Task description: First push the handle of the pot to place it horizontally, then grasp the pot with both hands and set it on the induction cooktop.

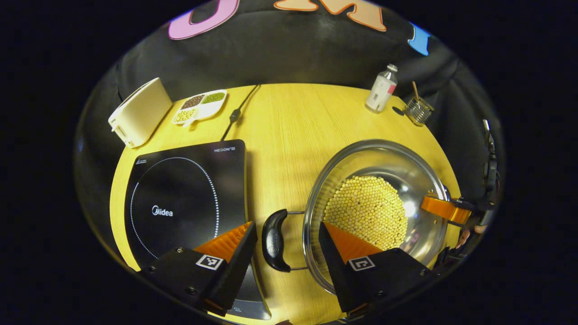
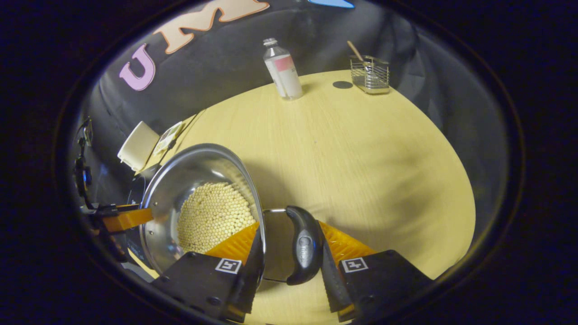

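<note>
The pot (image 1: 420, 180) I worked at was polished, mirror-bright steel, with glossy black plastic handles (image 1: 274, 240) on thin wire. The table (image 1: 293, 131) under it was matt, pale wood grain. My induction cooktop (image 1: 185, 194) looked like smooth black glass. The basket (image 2: 370, 74) was shiny wire mesh, the bottle (image 2: 283, 70) clear plastic.

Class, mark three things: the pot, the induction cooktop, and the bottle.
pot (image 1: 417, 178), left gripper view, bare steel inner wall.
induction cooktop (image 1: 180, 189), left gripper view, glass top inside the ring.
bottle (image 2: 283, 72), right gripper view, its body.
</note>
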Available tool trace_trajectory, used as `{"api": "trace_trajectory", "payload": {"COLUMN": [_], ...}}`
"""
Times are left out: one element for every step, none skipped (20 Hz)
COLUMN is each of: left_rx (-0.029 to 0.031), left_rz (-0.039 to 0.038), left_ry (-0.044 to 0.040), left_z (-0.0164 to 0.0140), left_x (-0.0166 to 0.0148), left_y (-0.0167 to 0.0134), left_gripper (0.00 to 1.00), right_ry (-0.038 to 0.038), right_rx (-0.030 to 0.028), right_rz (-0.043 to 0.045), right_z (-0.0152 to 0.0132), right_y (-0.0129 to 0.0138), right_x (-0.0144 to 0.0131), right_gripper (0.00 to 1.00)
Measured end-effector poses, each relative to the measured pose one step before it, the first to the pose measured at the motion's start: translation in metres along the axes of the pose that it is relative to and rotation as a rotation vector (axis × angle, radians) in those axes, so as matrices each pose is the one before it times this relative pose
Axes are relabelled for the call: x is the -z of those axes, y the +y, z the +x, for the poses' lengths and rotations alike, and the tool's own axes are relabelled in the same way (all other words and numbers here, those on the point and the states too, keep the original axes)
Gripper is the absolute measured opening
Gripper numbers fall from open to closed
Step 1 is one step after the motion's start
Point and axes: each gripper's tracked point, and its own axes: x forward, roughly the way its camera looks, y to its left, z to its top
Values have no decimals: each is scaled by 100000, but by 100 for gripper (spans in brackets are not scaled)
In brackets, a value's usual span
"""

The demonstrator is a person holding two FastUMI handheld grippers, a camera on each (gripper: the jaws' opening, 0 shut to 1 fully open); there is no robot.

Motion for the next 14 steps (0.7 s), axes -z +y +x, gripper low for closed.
{"api": "trace_trajectory", "payload": {"left_rx": [-168, -92, -309, -224, -589, 989, 794, 999, 481, 1082, 1610, 1666, 1416, 1620], "left_rz": [332, -557, -740, -1637, -2351, -2235, -2213, 360, 955, 165, -850, -2298, -3297, -3627], "left_ry": [821, 11, -58, 1234, 1268, 65, -376, -131, 413, -188, -581, -528, 156, 1384], "left_z": [182, 226, 434, 492, 302, 526, 539, 166, 146, -44, 52, -29, -126, -98], "left_x": [455, 159, 241, 368, 351, 38, -61, -141, 172, 9, -96, -63, 21, 204], "left_y": [-48, -216, 49, 25, 144, 72, -331, -382, -45, -42, -34, -46, -16, -47], "left_gripper": [89, 85, 89, 85, 84, 83, 74, 76, 77, 75, 77, 74, 72, 67], "right_ry": [366, 358, 198, 286, 683, 1025, 916, 404, 468, 656, 761, 376, 879, 1448], "right_rx": [-181, -223, -178, -211, 697, 600, 86, -352, -365, -520, 35, -61, -373, -827], "right_rz": [197, 143, 92, 45, -287, -495, 210, 758, 660, 1031, 1212, 1810, 2635, 2304], "right_z": [151, 77, 56, 52, 249, 233, 20, -43, -41, 31, 112, 53, 192, -380], "right_y": [20, 2, -30, 10, -133, -338, -15, -47, -21, -39, -8, -55, 128, 134], "right_x": [28, 68, -10, 120, 73, 304, 76, 105, -119, 108, -136, -87, -216, 215], "right_gripper": [61, 61, 61, 61, 61, 61, 65, 66, 60, 60, 62, 57, 64, 53]}}
